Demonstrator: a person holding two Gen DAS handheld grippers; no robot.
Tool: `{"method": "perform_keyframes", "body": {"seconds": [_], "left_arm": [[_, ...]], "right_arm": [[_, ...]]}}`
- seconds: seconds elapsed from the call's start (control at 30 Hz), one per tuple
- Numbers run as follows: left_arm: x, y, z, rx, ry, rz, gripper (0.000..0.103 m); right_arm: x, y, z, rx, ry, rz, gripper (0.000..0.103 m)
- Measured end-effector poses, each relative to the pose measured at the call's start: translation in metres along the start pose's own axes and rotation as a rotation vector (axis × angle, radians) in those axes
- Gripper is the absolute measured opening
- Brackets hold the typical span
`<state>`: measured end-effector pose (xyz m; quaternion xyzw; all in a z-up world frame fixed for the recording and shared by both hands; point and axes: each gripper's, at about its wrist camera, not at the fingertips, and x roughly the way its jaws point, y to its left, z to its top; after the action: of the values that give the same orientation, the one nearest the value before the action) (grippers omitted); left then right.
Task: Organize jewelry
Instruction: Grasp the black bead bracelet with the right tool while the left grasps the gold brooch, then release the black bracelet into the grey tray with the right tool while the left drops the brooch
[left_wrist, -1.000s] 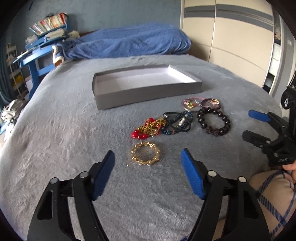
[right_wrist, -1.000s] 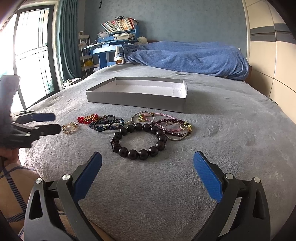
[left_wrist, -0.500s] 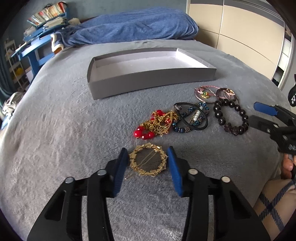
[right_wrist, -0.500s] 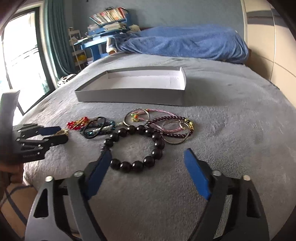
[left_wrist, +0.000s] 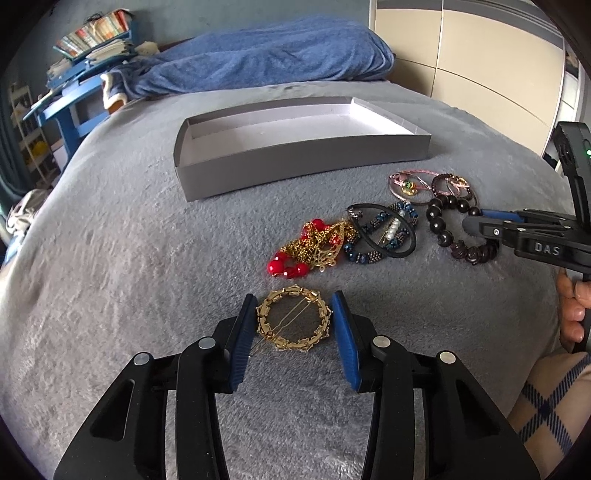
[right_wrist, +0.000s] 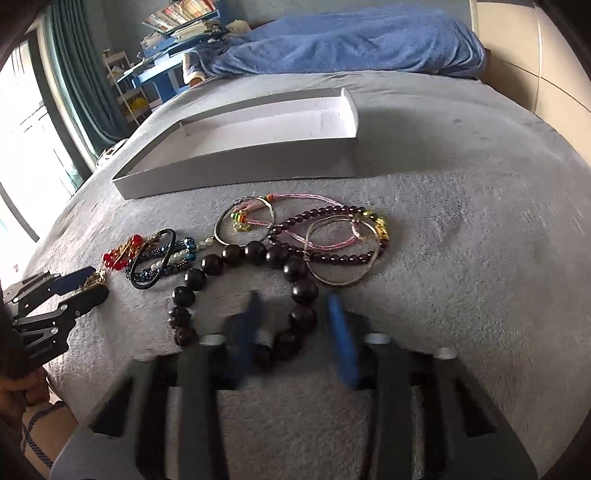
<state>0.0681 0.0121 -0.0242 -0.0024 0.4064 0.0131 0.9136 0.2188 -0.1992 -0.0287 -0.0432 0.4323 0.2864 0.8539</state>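
A gold ring-shaped hair clip (left_wrist: 292, 320) lies on the grey bed between the blue pads of my left gripper (left_wrist: 294, 306), which touch its sides. A dark wooden bead bracelet (right_wrist: 246, 291) lies under my right gripper (right_wrist: 293, 301), whose blurred fingers straddle the bracelet's near right part with a gap around the beads. Beyond lie a red and gold chain (left_wrist: 308, 246), a blue bead and black band cluster (left_wrist: 382, 232), and pink cords with silver bangles (right_wrist: 325, 232). An empty grey box (left_wrist: 295, 147) sits behind them.
A blue blanket (left_wrist: 258, 61) is heaped at the head of the bed. A blue desk with books (left_wrist: 81, 55) stands at the back left, wardrobe doors (left_wrist: 480, 62) at the right. My patterned sleeve (left_wrist: 554, 406) shows at the bed's near edge.
Both grippers have moved forward and down and have narrowed. The left one has closed in around the gold clip; the right one has come down over the dark bead bracelet.
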Motion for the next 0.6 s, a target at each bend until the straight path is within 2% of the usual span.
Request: {"method": "perform_keyframes", "body": {"seconds": [0.07,0.2,0.4,0.6], "left_arm": [[-0.003,-0.001,0.000,0.004,-0.008,-0.002,0.042],[-0.011,-0.005,0.000,0.019,-0.024,-0.014,0.042],[-0.024,-0.002,0.005,0.006,-0.055,-0.029,0.042],[-0.039,0.004,0.025,-0.021,-0.107,-0.045,0.042]], "right_arm": [[-0.001,0.002,0.000,-0.005,0.001,0.011,0.015],[-0.009,0.000,-0.002,0.008,-0.012,0.053,0.014],[-0.032,-0.001,0.002,0.025,-0.077,0.097,0.014],[-0.054,0.005,0.019,0.014,-0.142,0.148,0.014]]}}
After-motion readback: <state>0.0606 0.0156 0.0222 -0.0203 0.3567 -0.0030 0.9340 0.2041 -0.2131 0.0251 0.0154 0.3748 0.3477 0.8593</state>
